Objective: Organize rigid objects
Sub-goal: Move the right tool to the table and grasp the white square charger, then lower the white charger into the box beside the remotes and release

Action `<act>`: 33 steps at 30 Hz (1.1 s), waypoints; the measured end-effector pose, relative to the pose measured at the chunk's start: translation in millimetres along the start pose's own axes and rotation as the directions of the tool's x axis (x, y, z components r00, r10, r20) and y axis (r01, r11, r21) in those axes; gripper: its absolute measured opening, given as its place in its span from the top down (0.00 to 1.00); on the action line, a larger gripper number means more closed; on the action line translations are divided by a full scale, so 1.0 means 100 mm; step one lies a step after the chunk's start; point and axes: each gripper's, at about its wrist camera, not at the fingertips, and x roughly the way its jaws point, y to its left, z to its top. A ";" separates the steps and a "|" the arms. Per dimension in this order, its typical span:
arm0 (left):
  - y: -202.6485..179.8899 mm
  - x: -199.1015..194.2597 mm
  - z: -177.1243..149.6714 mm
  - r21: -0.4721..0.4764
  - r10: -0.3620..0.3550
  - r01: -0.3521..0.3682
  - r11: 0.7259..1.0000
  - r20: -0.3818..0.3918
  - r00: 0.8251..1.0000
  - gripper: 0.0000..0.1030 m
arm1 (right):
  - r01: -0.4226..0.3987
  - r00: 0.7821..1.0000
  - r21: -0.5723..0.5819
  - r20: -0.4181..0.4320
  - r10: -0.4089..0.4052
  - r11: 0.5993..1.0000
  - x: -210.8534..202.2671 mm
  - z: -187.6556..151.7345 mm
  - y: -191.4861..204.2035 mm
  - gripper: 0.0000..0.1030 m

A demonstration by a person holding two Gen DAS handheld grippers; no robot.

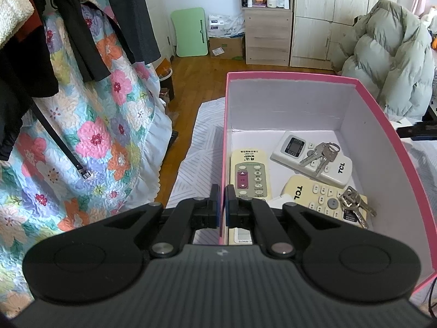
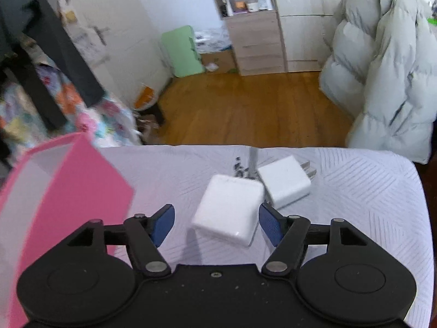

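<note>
Pink box (image 2: 68,191) blurred, cropped | left gripper (image 1: 222,205) clamps its wall

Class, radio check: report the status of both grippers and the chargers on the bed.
Left gripper shut on pink box wall. Right gripper open around large white charger, no contact. Small charger touches it. Path clear.

Both fisheye views look forward and downward along their fingers. The left one sits close over the pink box (image 1: 387,125), at its wall. The right one faces the bed (image 2: 355,191) edge. Both share the box, wooden floor (image 1: 196,82) and shelf cabinet (image 2: 251,27).
</note>
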 end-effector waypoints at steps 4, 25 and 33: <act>0.01 0.00 0.00 0.001 -0.006 0.006 1.000 0.000 1.000 0.98 | 0.062 0.998 -0.011 -0.002 -0.062 0.998 0.16 0.00 0.09 0.28; 0.02 0.01 0.00 -0.001 -0.015 0.015 1.000 0.003 1.000 0.98 | 0.055 0.993 -0.146 -0.091 -0.069 0.988 0.04 -0.25 0.43 0.41; 0.04 0.00 -0.01 -0.006 -0.022 0.022 1.000 0.006 1.000 0.98 | 0.019 1.000 -0.132 0.023 -0.016 0.991 -0.40 -0.25 0.48 0.42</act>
